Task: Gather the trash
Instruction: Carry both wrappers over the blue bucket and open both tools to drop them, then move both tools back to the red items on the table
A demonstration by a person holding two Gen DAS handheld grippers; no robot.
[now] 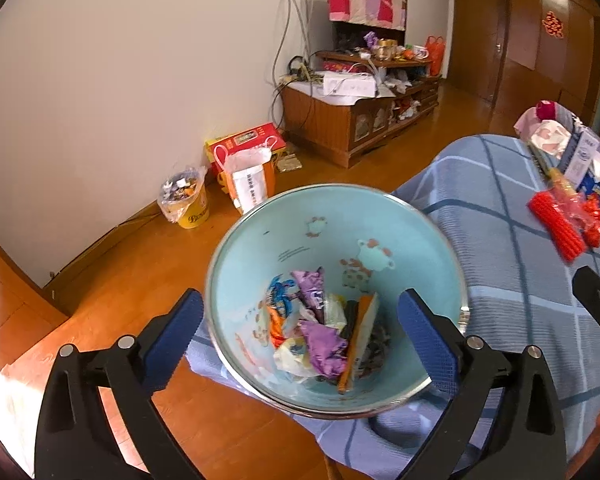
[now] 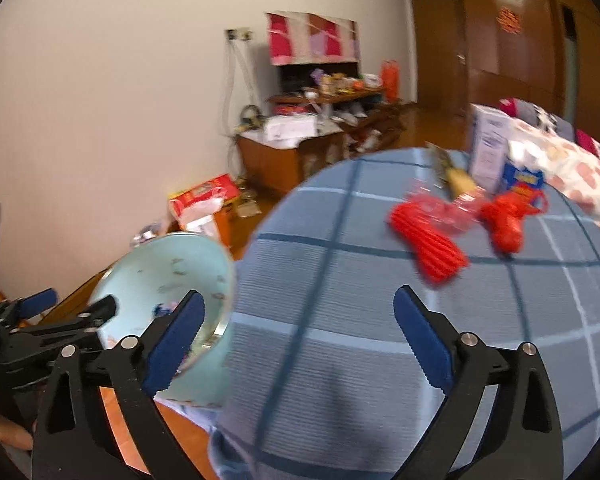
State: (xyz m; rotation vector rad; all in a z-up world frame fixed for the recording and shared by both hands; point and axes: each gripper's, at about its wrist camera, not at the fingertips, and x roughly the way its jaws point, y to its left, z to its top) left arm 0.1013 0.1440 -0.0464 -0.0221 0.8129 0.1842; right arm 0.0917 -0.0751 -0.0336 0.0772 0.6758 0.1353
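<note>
A light blue bowl with a metal rim sits at the edge of a table covered by a blue plaid cloth. It holds several crumpled wrappers, purple, orange and white. My left gripper is open, its fingers on either side of the bowl's near part. My right gripper is open and empty above the cloth; the bowl is at its left, with the left gripper beside it. Red string bundles lie on the cloth ahead.
A yellow bin lined with a plastic bag stands on the wood floor by the wall, next to red boxes and a bag. A cluttered wooden cabinet stands further back. Boxes and patterned fabric lie at the table's far side.
</note>
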